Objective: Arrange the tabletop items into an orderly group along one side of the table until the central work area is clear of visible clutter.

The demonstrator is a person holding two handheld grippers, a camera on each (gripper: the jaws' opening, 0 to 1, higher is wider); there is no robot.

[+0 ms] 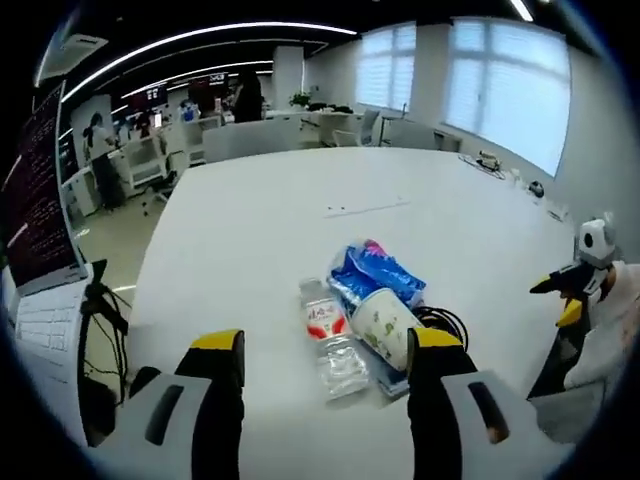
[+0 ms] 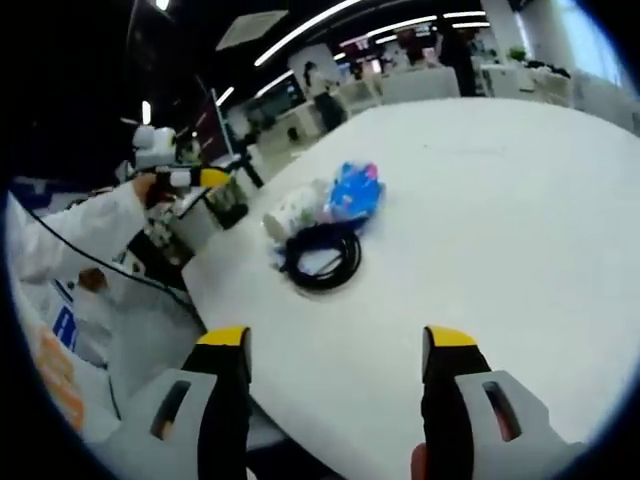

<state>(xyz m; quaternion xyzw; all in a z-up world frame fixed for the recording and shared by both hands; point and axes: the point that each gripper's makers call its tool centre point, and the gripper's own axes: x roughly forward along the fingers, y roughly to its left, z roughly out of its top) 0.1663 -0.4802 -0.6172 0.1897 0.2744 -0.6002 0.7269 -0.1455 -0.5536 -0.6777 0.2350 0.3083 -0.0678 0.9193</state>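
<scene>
A small group of items lies on the white table [image 1: 300,220]. In the left gripper view I see a clear water bottle [image 1: 330,335] with a red label lying on its side, a white paper cup [image 1: 385,325] on its side, a blue snack bag [image 1: 375,272] behind them and a black coiled cable [image 1: 445,320]. My left gripper [image 1: 325,355] is open just short of the bottle, nothing between its jaws. The right gripper view has the coiled cable [image 2: 322,258], the cup [image 2: 293,213] and the blue bag [image 2: 355,190] further off. My right gripper [image 2: 335,345] is open and holds nothing.
A person in a white coat [image 2: 70,235] sits at the table's edge with a penguin plush toy [image 1: 590,265]. A monitor and keyboard [image 1: 45,320] stand at the left. Office desks and chairs [image 1: 250,135] lie beyond the table, with people there.
</scene>
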